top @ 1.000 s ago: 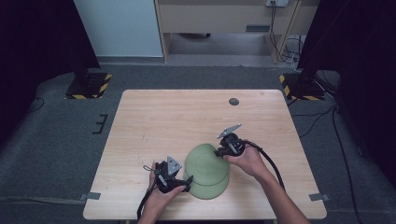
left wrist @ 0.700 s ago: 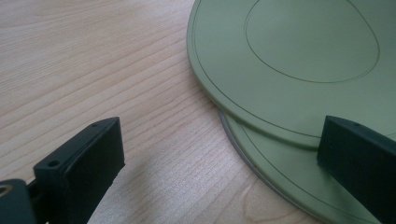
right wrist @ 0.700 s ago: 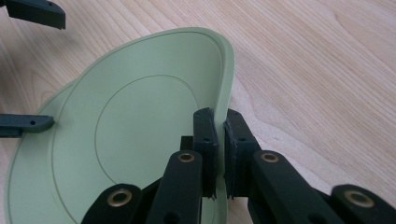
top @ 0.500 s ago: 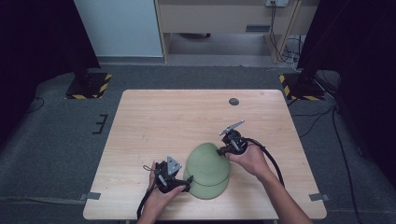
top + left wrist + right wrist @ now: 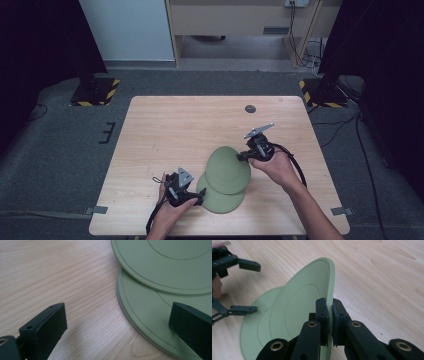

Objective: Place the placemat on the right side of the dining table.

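Observation:
Two round green plates lie near the table's front edge. The lower plate [image 5: 220,202] [image 5: 150,322] rests flat on the wood. The upper plate [image 5: 227,170] [image 5: 170,262] [image 5: 294,315] overlaps it, tilted up at its right side. My right gripper [image 5: 244,156] [image 5: 329,307] is shut on the upper plate's rim. At the lower plate's left edge my left gripper [image 5: 199,197] [image 5: 118,312] stands open, one jaw over the wood and one over the plate. In the right gripper view the lower plate [image 5: 263,298] shows past the upper one, with the left gripper [image 5: 249,287] beyond.
The wooden table [image 5: 170,130] has a small dark round disc [image 5: 250,108] near its far edge. A black cable [image 5: 297,167] trails from the right gripper toward the right side. Grey floor surrounds the table.
The right gripper has drawn the upper plate up and to the right, off the lower one, so the two now overlap only partly. The left gripper has stayed put.

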`<state>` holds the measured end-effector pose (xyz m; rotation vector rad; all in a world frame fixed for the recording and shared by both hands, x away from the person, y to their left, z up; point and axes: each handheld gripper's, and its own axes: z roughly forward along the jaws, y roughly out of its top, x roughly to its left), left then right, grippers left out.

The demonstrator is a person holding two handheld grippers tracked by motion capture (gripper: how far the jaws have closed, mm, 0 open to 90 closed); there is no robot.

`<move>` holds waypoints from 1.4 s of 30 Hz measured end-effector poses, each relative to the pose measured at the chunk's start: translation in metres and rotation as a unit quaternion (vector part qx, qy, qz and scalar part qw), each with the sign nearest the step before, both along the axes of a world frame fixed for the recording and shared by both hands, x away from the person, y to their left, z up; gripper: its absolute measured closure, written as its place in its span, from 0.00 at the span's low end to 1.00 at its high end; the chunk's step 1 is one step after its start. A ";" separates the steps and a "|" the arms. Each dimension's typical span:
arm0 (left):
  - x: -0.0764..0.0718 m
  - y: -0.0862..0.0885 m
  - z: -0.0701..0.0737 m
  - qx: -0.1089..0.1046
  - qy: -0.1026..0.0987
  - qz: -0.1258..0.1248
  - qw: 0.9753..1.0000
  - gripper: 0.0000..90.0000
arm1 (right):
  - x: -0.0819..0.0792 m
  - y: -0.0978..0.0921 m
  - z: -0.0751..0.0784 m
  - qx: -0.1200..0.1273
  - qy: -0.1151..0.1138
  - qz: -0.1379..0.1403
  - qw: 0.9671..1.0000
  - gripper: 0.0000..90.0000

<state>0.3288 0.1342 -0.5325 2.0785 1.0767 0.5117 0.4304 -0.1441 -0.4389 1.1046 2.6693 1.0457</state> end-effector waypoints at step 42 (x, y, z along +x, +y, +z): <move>0.014 0.052 0.009 -0.007 -0.004 0.104 0.995 0.04 | 0.003 -0.025 0.045 0.075 -0.051 -0.047 0.995 0.96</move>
